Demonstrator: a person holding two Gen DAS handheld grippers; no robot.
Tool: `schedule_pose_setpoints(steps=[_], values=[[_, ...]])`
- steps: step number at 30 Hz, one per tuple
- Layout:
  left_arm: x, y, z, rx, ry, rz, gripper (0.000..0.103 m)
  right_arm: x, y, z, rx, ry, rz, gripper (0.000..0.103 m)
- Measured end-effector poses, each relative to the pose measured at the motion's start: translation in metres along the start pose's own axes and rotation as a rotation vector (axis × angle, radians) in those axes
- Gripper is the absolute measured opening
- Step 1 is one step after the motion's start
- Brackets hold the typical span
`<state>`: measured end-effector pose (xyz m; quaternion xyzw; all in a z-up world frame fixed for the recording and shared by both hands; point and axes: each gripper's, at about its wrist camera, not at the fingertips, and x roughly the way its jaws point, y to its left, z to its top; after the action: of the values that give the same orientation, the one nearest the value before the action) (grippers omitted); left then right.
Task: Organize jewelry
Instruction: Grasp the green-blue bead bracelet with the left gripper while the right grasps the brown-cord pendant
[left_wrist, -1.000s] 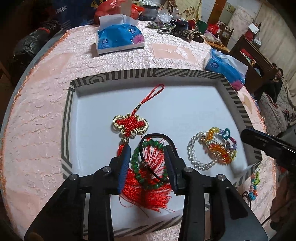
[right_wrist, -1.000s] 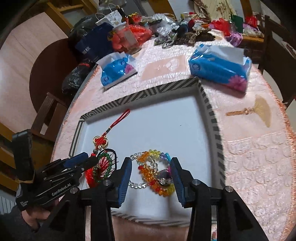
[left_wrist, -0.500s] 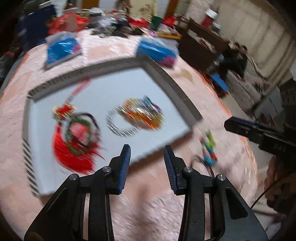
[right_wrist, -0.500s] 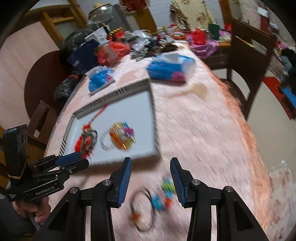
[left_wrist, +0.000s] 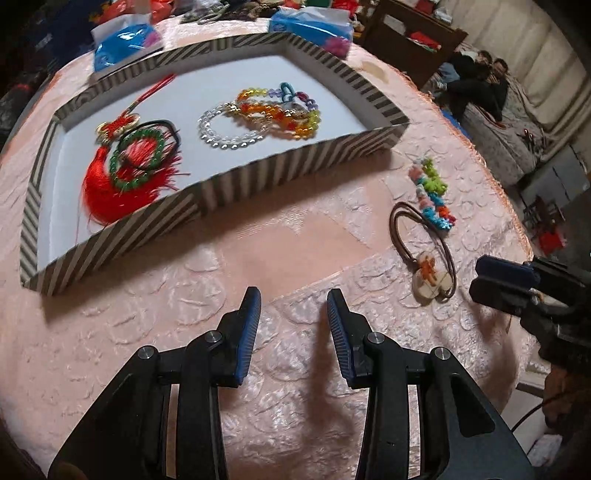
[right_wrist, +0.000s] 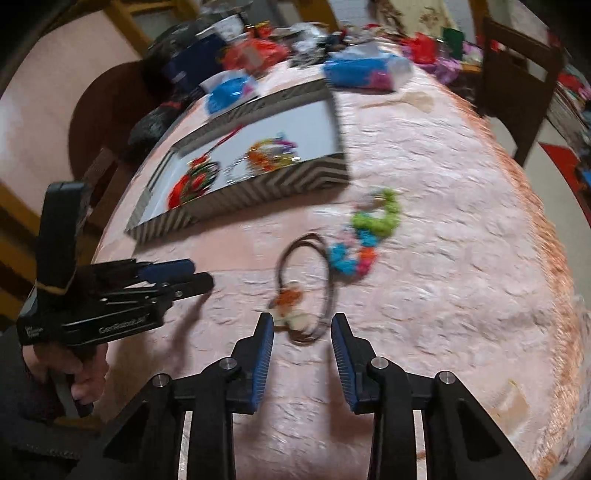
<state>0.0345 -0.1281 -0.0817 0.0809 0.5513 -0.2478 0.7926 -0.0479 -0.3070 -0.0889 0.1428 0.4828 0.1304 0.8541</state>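
Observation:
A striped tray (left_wrist: 303, 162) on the pink tablecloth holds a red tassel knot (left_wrist: 107, 184), a green bead bracelet (left_wrist: 138, 155) and clear and coloured bead bracelets (left_wrist: 266, 114). On the cloth to its right lie a brown hair tie with a charm (left_wrist: 424, 258) and a colourful chain bracelet (left_wrist: 432, 195). My left gripper (left_wrist: 293, 306) is open and empty over bare cloth in front of the tray. My right gripper (right_wrist: 302, 332) is open and empty just before the hair tie (right_wrist: 306, 291), with the chain bracelet (right_wrist: 365, 236) beyond. The tray (right_wrist: 258, 184) lies further left.
Two blue tissue packs (left_wrist: 122, 44) (left_wrist: 310, 26) sit behind the tray, with clutter at the table's far edge. A dark wooden chair (right_wrist: 517, 74) stands to the right. The table's fringed edge (right_wrist: 554, 258) curves along the right.
Both grippers have pulled back out of the tray and swung right and down. The left has left the green bracelet in the tray. The hair tie and chain bracelet have come into view.

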Motion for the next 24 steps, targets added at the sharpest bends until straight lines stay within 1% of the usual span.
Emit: schedule_pose_setpoints(steps=[1, 4, 6, 9, 11, 13, 15, 18, 20, 24], values=[[0.0, 0.001, -0.002, -0.003, 0.001, -0.001, 0.043, 0.002, 0.005, 0.002, -0.019, -0.005, 0.006, 0.032], [-0.001, 0.001, -0.005, 0.0, 0.003, -0.001, 0.045, 0.014, 0.013, 0.008, -0.062, 0.004, 0.016, 0.032], [-0.002, 0.001, -0.006, -0.004, 0.007, -0.004, 0.046, 0.025, 0.018, 0.012, -0.103, 0.026, -0.009, 0.032], [-0.003, 0.004, -0.005, -0.022, 0.017, -0.016, 0.047, 0.04, 0.02, 0.01, -0.143, 0.079, -0.022, 0.032], [-0.001, 0.007, -0.003, -0.036, 0.021, -0.027, 0.047, 0.04, 0.024, 0.006, -0.181, 0.049, -0.043, 0.032], [-0.004, 0.01, -0.004, -0.047, 0.022, -0.032, 0.047, 0.039, 0.023, 0.002, -0.182, 0.037, -0.044, 0.032], [-0.005, 0.01, -0.005, -0.048, 0.023, -0.03, 0.047, 0.038, 0.024, 0.0, -0.189, 0.028, -0.058, 0.029], [-0.005, 0.008, -0.005, -0.048, 0.025, -0.031, 0.047, 0.035, 0.028, -0.003, -0.21, 0.041, -0.08, 0.028], [-0.005, 0.007, -0.002, -0.044, 0.027, -0.047, 0.047, 0.027, 0.026, -0.009, -0.183, 0.034, -0.072, 0.026], [-0.002, -0.009, 0.01, -0.003, 0.021, -0.093, 0.047, 0.002, 0.021, -0.019, -0.121, 0.006, -0.05, 0.026]])
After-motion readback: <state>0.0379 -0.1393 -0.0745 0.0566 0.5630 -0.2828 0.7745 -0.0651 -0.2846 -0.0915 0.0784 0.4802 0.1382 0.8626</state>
